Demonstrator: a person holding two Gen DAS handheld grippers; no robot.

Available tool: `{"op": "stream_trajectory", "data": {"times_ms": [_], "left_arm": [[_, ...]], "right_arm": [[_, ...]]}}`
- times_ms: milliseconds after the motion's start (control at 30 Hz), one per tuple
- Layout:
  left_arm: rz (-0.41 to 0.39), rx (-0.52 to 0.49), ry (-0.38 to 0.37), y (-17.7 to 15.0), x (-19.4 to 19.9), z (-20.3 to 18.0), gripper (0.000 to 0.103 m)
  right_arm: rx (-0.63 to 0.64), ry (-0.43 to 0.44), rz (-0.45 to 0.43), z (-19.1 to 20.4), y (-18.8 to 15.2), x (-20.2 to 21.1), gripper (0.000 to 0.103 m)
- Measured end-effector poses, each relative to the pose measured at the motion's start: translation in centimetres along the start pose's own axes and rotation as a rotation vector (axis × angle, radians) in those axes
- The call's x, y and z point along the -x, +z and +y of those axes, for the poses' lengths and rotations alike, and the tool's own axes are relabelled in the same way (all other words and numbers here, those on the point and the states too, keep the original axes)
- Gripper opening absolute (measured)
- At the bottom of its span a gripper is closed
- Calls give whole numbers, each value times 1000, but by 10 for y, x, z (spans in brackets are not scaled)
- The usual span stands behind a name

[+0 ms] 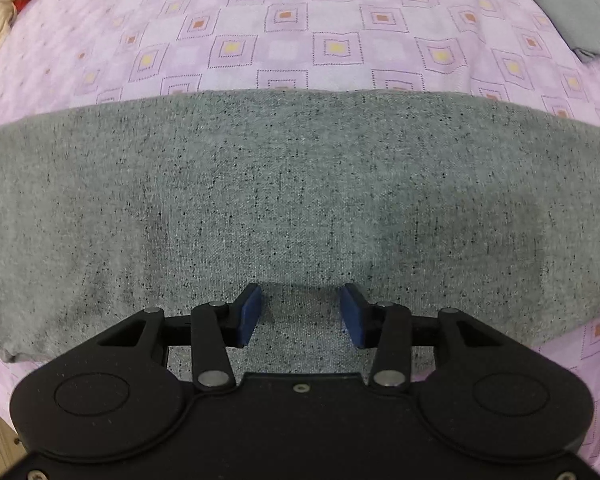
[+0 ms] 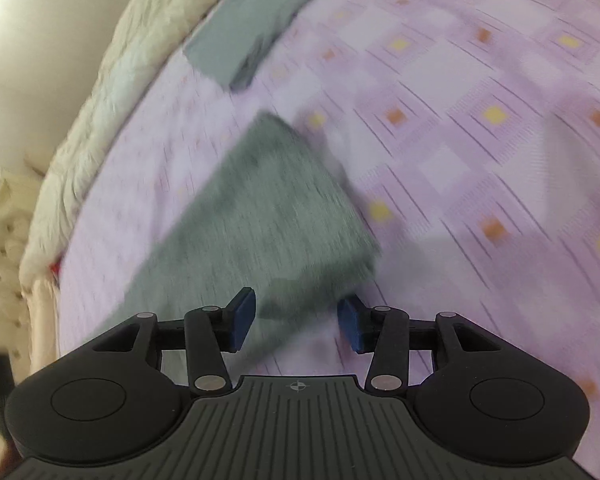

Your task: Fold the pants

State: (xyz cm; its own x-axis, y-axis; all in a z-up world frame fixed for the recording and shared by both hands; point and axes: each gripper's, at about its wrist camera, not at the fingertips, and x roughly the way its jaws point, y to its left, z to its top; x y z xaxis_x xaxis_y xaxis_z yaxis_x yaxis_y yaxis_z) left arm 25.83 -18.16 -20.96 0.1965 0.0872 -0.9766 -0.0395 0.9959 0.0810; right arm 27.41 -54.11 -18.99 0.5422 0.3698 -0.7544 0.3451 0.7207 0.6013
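Black, matte plastic forms the left gripper [image 1: 300, 314], whose blue rubbery pads [image 1: 250, 314] stand apart with nothing clamped, poised over the pants [image 1: 300, 184]. These are grey, speckled knit, lying as a long flat band across a lilac bedsheet [image 1: 300, 28] printed with dotted squares. From the right wrist, the right gripper [image 2: 296, 320] gapes wide, a blurred folded corner of the pants [image 2: 268, 216] between its pads, seemingly untouched. A smoother grey folded cloth [image 2: 244, 28] lies farther off beside a crinkled cream quilt [image 2: 112, 92].

Your left gripper [image 1: 300, 312]: black housing, blue pads [image 1: 250, 312], silver pivot screws. Your right gripper [image 2: 296, 318]: same, plus ribbed grey plate with crosshair mark behind pads.
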Motion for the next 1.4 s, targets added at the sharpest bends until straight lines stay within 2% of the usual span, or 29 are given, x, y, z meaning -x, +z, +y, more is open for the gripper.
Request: {"op": "stream_trajectory", "data": {"times_ms": [67,133,167,267,367,467,533,600,733,800,933,1067,1167,1267,1367,1400], "left_arm": [[8,-1,-9,4,0,6,52],[2,9,-22,9,5,14,52],[-10,13,-26,20,6,23,52],[-60,36,-13,38,14,35,52],[-72,62,-19,64,7,41,52],[-40,-1,-25,76,-16,30,52],[-86,-51,-10,84,-18,26,52],[-80,-66,-23,89,-16,30,52],[-128,31,-68,91,3,71,52],[-134,46,-88,86,9,98,52],[-103,51,-107,63,11,154,52],[-88,30,-77,41,12,206,52],[-85,20,-54,30,9,248,52],[-78,20,-34,26,4,288,52],[-79,26,-24,23,6,314,52],[-82,27,-22,22,6,317,52]], "right_arm": [[-32,36,-35,3,10,-8,43],[-30,44,-46,8,19,-11,19],[6,24,-58,16,21,-9,15],[168,1,-76,44,21,3,15],[290,-16,-98,69,17,19,15],[362,-41,-119,91,13,31,15],[387,-65,-130,105,11,33,15],[405,-84,-144,116,9,34,15],[478,-124,-178,154,-1,38,15],[532,-128,-193,181,-11,40,15],[673,-115,-224,251,-44,39,15],[772,-77,-216,313,-92,11,15],[861,-92,-155,343,-141,-41,15],[970,-102,-75,356,-197,-105,15],[1085,-167,-6,364,-244,-158,16],[1110,-198,14,362,-256,-173,21]]}}
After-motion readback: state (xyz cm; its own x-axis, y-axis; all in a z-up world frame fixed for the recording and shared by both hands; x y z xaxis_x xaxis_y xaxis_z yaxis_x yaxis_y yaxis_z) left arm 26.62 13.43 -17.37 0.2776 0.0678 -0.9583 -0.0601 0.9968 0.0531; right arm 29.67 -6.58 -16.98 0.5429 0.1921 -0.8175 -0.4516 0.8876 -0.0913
